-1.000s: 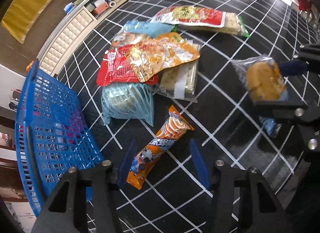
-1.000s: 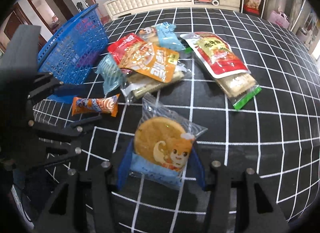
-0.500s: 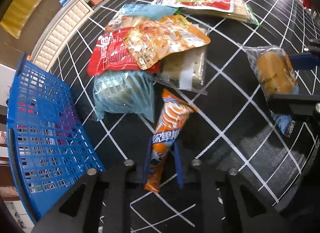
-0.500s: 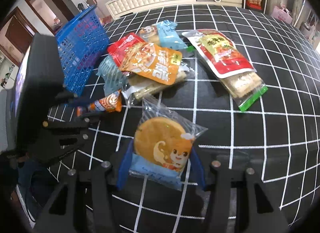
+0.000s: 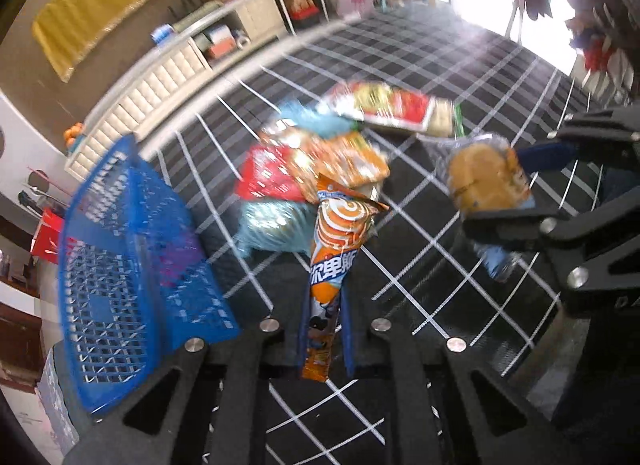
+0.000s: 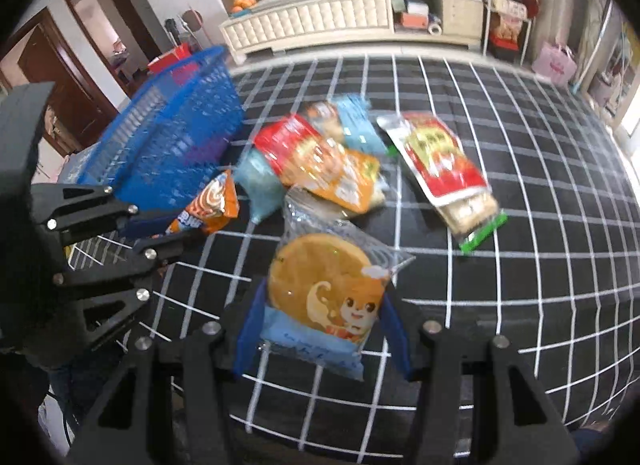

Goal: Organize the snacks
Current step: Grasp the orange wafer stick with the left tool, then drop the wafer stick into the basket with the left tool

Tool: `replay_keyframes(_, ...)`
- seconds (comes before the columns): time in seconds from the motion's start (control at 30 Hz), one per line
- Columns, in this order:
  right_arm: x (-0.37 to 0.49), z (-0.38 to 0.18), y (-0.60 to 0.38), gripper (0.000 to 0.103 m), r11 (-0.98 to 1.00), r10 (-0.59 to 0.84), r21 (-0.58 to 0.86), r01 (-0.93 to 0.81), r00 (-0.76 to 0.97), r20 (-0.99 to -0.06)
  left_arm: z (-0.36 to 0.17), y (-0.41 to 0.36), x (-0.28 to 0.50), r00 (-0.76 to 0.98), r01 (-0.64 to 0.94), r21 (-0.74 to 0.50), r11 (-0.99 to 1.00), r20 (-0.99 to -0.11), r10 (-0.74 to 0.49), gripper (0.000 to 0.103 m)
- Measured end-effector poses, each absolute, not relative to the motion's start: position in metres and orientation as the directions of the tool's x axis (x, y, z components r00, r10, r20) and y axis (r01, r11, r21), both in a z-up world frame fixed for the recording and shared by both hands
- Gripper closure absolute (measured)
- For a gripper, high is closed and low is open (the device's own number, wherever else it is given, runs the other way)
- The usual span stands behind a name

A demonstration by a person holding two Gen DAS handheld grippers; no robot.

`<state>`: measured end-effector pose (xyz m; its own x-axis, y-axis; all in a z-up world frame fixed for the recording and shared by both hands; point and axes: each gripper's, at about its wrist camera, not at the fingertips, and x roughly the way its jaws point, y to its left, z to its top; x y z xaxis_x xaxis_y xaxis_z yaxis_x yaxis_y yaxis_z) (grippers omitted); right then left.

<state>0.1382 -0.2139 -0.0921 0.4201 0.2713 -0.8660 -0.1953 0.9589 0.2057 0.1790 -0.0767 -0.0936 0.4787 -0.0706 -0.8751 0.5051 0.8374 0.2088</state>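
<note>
My left gripper (image 5: 325, 339) is shut on an orange snack stick packet (image 5: 334, 257) and holds it lifted above the black checked cloth; it also shows in the right wrist view (image 6: 208, 209). My right gripper (image 6: 322, 339) is shut on a clear packet with a round cake (image 6: 326, 297), also lifted; it appears at the right of the left wrist view (image 5: 486, 181). A blue mesh basket (image 5: 120, 265) stands at the left, also in the right wrist view (image 6: 168, 137).
A pile of snack bags (image 6: 320, 157) lies mid-table, with a red packet on crackers (image 6: 444, 169) to its right. A white cabinet (image 6: 320, 23) stands beyond the table's far edge.
My left gripper closed on the orange stick packet and lifted it. Both grippers have risen and tilted up from the table with their packets.
</note>
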Motion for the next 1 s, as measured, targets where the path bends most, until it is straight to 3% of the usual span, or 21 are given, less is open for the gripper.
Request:
replay_keyframes(0.3,0.143,-0.030,-0.165,0.044,0.939,0.304,0.168,-0.301,0.492,-0.816,-0.019,-0.032,0.154,0.608,0.412,0.210,0.887,-0.788,-0.096,0.091)
replay_keyframes(0.6,0.163,0.011,-0.100,0.044,0.898,0.365,0.148,-0.415,0.512,-0.778,0.023,0.024,0.155,0.670,0.322,0.209,0.923,-0.740,-0.066,0.091)
replay_keyframes(1.0,0.204,0.002,-0.036,0.044,0.866,0.387,0.131,-0.483,0.481,-0.787,0.001,0.111,0.191,0.631,0.174,0.122,0.977,-0.775,-0.016,0.091)
